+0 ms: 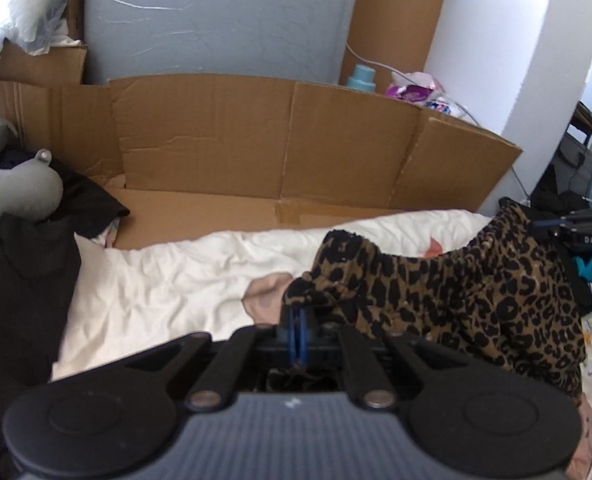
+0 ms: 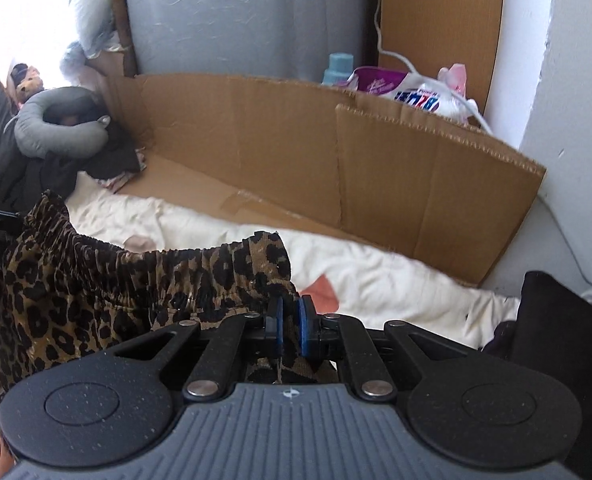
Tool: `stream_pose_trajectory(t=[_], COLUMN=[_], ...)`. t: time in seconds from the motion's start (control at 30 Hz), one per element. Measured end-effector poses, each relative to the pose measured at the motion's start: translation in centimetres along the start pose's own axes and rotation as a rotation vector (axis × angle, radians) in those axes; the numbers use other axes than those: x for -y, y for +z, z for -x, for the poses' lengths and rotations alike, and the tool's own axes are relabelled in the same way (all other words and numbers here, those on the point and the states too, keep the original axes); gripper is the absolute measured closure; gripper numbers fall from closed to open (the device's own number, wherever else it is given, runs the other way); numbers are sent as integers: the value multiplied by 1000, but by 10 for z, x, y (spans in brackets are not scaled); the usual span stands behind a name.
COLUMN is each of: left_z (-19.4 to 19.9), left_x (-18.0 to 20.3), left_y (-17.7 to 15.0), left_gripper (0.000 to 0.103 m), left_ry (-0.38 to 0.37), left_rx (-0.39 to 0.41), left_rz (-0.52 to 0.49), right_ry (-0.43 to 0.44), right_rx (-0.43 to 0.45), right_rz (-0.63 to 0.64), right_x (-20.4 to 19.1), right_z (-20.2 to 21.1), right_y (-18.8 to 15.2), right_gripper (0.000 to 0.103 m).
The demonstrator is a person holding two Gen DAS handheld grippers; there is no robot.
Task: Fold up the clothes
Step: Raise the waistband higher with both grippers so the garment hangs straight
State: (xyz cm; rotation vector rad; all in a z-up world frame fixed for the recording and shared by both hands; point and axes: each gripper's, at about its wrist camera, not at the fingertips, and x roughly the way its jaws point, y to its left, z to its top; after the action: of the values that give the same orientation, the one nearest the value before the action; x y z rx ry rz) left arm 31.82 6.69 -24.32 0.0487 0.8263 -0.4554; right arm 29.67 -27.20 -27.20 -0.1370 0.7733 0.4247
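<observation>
The left gripper [image 1: 297, 322] has its blue pads pressed together on one end of the waistband of the leopard-print garment [image 1: 475, 292], and the right gripper [image 2: 291, 322] pinches the other end between its pads [image 2: 306, 326]. The garment hangs between the two grippers above the white bedsheet [image 1: 156, 280], its elastic waistband sagging in the middle. Behind the bed stands a flattened cardboard box [image 1: 276, 140].

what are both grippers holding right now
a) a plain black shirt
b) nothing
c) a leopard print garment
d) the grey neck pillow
c: the left gripper and right gripper each have their jaws pinched on an end of the leopard print garment, its gathered waistband stretched between them above the white bedding.
</observation>
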Motion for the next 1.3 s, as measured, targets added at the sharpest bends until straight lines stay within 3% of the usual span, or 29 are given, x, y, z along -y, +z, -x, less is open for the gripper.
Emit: stream_pose_trajectory(t=[0.47,0.7,0.9,1.3], left_z=[-38,-90,-136,-175], left_x=[-18,-28,-45,-44], left_y=[38,45,43,49], left_gripper=[101,101,101,101], left_ry=[62,107,132,174], left_rx=[7,-38,-95,-133], left_rz=[-16,-74,-26,-39], right_ry=[-79,-125,-168,-219], right_rx=[17,-38,-88,-138], right_rz=[-5,-13,13,29], right_x=[-5,-3,-8,-4], right_z=[-46,-92,-133,-170], right_y=[42,49,48,52], right_gripper=[97,98,98,98])
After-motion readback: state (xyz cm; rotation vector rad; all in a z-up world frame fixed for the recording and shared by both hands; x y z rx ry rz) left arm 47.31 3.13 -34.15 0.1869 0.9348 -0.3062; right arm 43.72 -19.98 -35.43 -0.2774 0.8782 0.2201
